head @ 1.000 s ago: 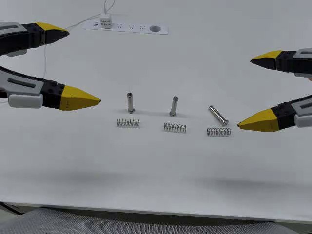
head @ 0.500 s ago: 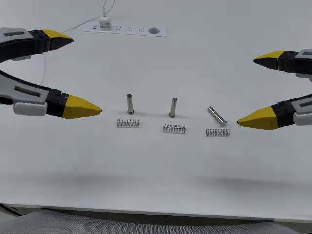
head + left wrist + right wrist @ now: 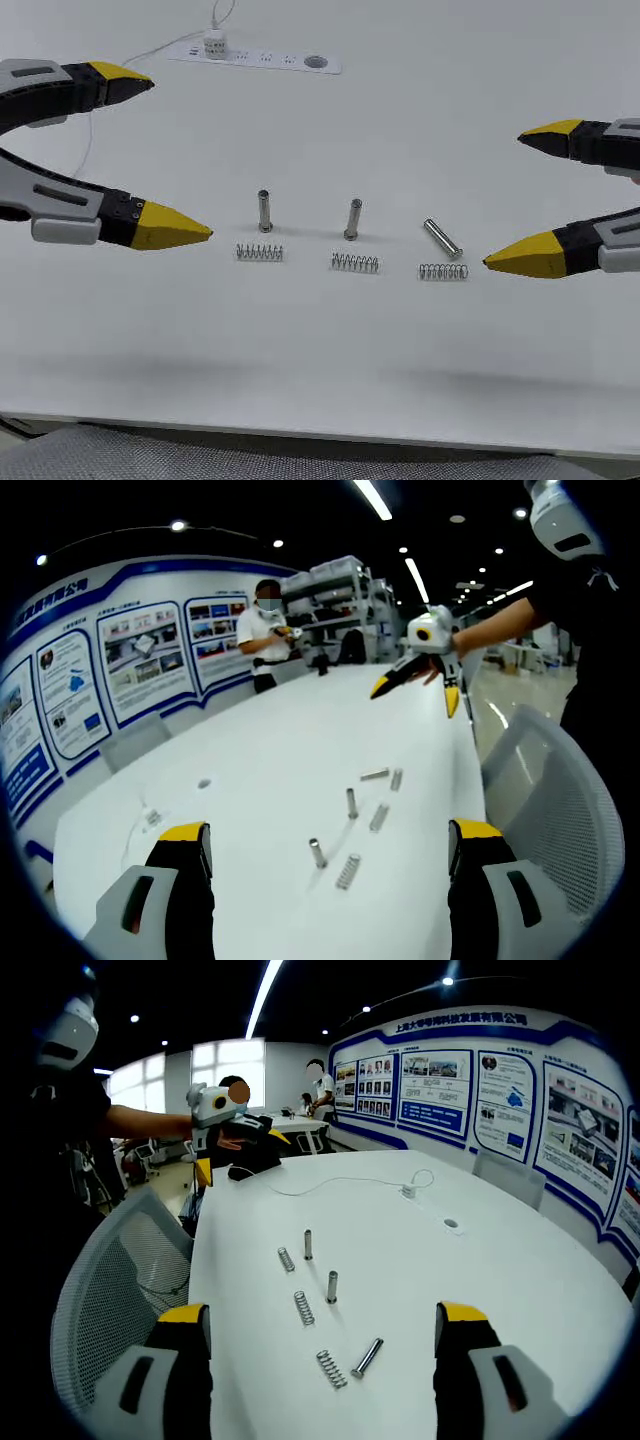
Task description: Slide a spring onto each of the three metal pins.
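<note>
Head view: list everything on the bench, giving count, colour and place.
pins: three, silver, in a row mid-table; left pin and middle pin upright, right pin lying down
springs: three, silver, lying one in front of each pin: left spring, middle spring, right spring
power strip: one, white, far edge, with a plug in it
table: one, white, under everything
chair: one, grey mesh, near edge
left gripper: one, yellow-tipped, open, left of the row
right gripper: one, yellow-tipped, open, right of the row
</note>
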A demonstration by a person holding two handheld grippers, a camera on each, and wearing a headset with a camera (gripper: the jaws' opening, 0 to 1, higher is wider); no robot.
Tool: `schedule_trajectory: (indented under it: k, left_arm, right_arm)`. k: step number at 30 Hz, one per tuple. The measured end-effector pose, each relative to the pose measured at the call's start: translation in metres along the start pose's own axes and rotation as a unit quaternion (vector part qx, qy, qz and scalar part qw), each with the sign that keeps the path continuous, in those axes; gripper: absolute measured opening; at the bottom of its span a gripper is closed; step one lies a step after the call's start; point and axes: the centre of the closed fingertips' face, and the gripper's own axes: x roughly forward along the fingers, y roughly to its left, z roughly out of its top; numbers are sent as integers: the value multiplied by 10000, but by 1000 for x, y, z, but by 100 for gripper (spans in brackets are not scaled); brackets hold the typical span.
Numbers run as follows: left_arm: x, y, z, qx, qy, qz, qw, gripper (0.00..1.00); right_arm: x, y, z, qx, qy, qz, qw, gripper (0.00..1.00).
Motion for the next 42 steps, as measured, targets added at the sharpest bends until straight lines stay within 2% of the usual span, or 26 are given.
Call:
schedule_trajectory:
  k: [3, 5, 7, 9, 17, 20, 22, 27, 34, 38, 42]
  left_arm:
    - [0, 2, -2, -51, -15, 39, 10000, 100]
    - [-1, 3, -1, -53, -68, 85, 9999, 100]
    - [0, 4, -1, -63, -96, 102, 9999, 100]
    - [1, 4, -1, -95, -113, 89, 9999, 100]
    - [7, 1, -8, -175, -69, 39, 9998, 100]
    - [8, 1, -10, -194, -50, 37, 9998, 100]
    - [7, 1, -10, -188, -73, 34, 9998, 100]
    - [6, 5, -14, -178, 15, 25, 9998, 100]
    - [8, 9, -16, -246, -2, 90, 9997, 100]
    - [11, 10, -21, -273, 28, 106, 9996, 100]
    - [12, 10, -20, -366, -67, 88, 9993, 100]
  right_arm:
    - [1, -3, -1, 53, -34, -61, 10000, 94]
    - [0, -15, 5, -52, -227, -411, 9989, 94]
    - [-1, -23, 7, 86, -331, -652, 9973, 93]
    - [-1, -28, 8, 200, -417, -738, 9962, 93]
    - [1, -35, -5, 489, -363, -672, 9959, 89]
    - [4, -36, -11, 571, -291, -631, 9959, 84]
    - [6, -37, -13, 511, -253, -639, 9963, 78]
    - [15, -37, -22, 623, -129, -551, 9965, 75]
    - [27, -30, -33, 589, 105, -412, 9974, 71]
    - [32, -29, -36, 617, 171, -414, 9971, 68]
    - [35, -35, -38, 710, 171, -557, 9958, 64]
